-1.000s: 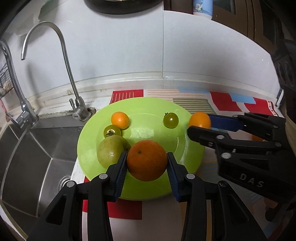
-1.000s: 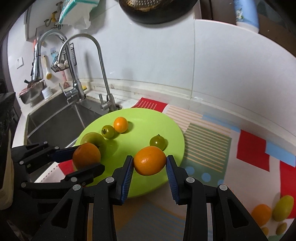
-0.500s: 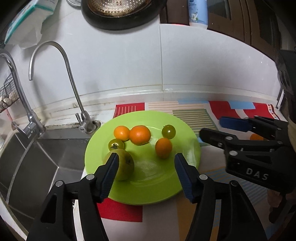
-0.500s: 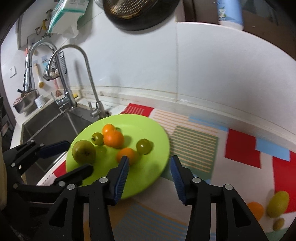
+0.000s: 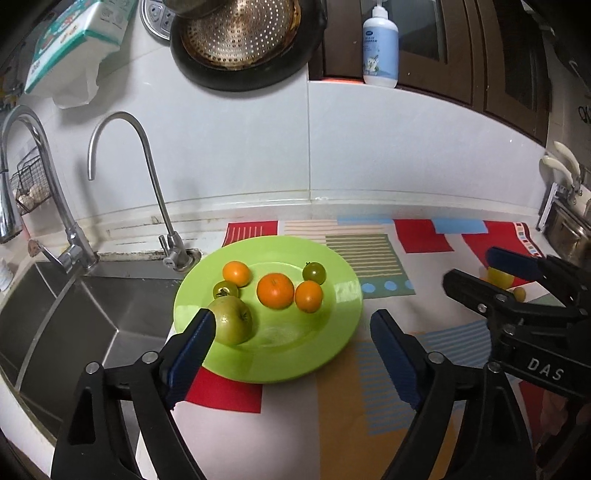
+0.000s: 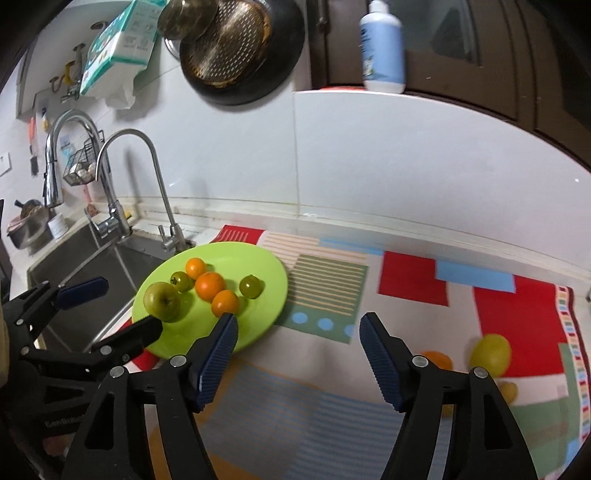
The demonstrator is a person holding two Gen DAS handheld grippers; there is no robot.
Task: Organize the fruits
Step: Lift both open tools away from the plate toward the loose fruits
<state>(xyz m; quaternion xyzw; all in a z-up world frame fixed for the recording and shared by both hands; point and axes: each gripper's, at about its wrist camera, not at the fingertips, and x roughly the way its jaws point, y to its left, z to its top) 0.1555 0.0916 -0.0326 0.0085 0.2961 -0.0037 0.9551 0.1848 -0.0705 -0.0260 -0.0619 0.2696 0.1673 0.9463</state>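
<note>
Left tongs (image 5: 291,328) found wide apart, nothing between the pads; jaws had just been opening. Near pad overlapped the green apple (image 5: 232,320) in the left view, contact not determinable. Right tongs (image 6: 298,334) likewise parted and empty, jaws just opened further, held above the patterned mat (image 6: 332,369) on the bench.

Just beyond the left tongs: green plate (image 5: 340,295) resting on the mat, near the sink (image 5: 74,314). On the plate, nearest first: green apple at the sink-side edge; small orange (image 5: 308,296) touching the large orange (image 5: 275,290) near the centre; small green tomato (image 5: 225,290) just behind the apple; another small orange (image 5: 236,273) behind that; second green tomato (image 5: 314,272) on the far side, apart from the rest.

Off the plate, well to the right on the mat: yellow-green fruit (image 6: 490,353), an orange fruit (image 6: 437,360) partly hidden by the right tongs' finger, and a smaller yellow fruit (image 6: 508,390) nearer.

Further back: two taps (image 5: 122,177) at the sink rim, white tiled wall, a colander (image 5: 236,33) hanging high, a bottle (image 5: 380,44) on the ledge.
</note>
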